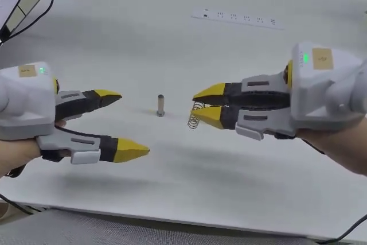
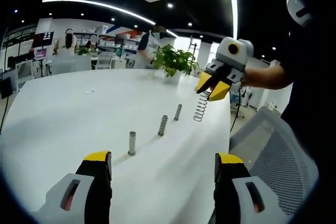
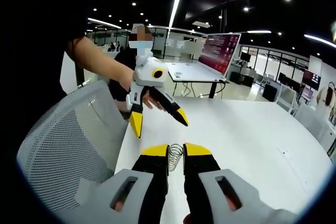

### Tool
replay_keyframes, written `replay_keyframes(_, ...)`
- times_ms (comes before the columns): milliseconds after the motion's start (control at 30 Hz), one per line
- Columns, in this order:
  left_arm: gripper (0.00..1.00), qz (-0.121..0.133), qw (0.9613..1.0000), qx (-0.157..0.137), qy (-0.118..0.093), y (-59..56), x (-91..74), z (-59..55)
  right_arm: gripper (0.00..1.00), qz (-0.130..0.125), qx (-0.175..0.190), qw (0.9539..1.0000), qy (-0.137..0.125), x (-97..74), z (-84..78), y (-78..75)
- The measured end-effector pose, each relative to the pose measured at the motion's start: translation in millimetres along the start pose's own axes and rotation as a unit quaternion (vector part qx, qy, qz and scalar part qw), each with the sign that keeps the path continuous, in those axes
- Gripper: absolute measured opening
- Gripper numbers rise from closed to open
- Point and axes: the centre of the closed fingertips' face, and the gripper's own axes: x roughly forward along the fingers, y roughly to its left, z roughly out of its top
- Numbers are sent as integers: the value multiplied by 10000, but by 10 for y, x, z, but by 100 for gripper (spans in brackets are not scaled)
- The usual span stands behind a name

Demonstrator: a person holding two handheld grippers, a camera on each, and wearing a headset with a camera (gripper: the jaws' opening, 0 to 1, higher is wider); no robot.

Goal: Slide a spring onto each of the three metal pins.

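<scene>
Right tongs [image 1: 195,105] sit at the right of the frame, nipped almost closed on a thin coiled-wire spring [image 1: 194,120]; it dangles off the yellow tips, likely so its open end can drop over the bare pin [image 1: 160,105] at centre; that pin is a short, dull metal cylinder, upright on the smooth white counter [image 1: 172,187]; left tongs [image 1: 123,123] gape wide at the left, gripping nothing, seemingly kept clear; in the left gripper view, a sprung pin [image 2: 163,125] and a second sprung pin [image 2: 178,112] stand beyond.

Row of pins [image 2: 163,125] upright mid-table, open tabletop [image 2: 63,114] either side
</scene>
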Motion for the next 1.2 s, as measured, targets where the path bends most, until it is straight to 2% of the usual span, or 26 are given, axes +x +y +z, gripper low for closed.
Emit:
replay_keyframes(167,77,69,10000,-4,-49,23,-34,4,8,0,-5,10000,6,4,-3,-2)
replay_keyframes(300,79,113,9999,-15,-4,40,-62,-21,8,6,-12,10000,19,10,-9,-2)
replay_keyframes(500,88,222,9997,16,-24,74,-120,-43,8,15,-28,10000,47,14,-21,-7)
replay_keyframes(633,93,180,9998,78,-47,61,-145,-60,8,10,-37,10000,50,20,-14,-21)
replay_keyframes(700,98,352,9991,237,-54,114,-158,-56,8,5,-39,10000,47,21,-8,-28)
replay_keyframes(767,98,368,9989,261,-103,119,-165,-33,8,1,-49,10000,59,22,-10,-33)
replay_keyframes(833,98,357,9985,324,-258,123,-168,13,8,-4,-44,10000,74,21,-19,-45)
replay_keyframes(900,98,364,9984,329,-267,132,-163,20,8,-11,-49,9999,92,20,-27,-55)
replay_keyframes(967,98,397,9977,476,-278,135,-153,32,8,-25,-47,9999,99,19,-28,-67)
replay_keyframes(1033,98,313,9984,413,-222,117,-132,11,8,-56,-50,9999,96,21,-24,-91)
replay_keyframes(1200,98,275,9985,396,-253,108,-109,18,8,-112,-84,9999,97,53,2,-177)
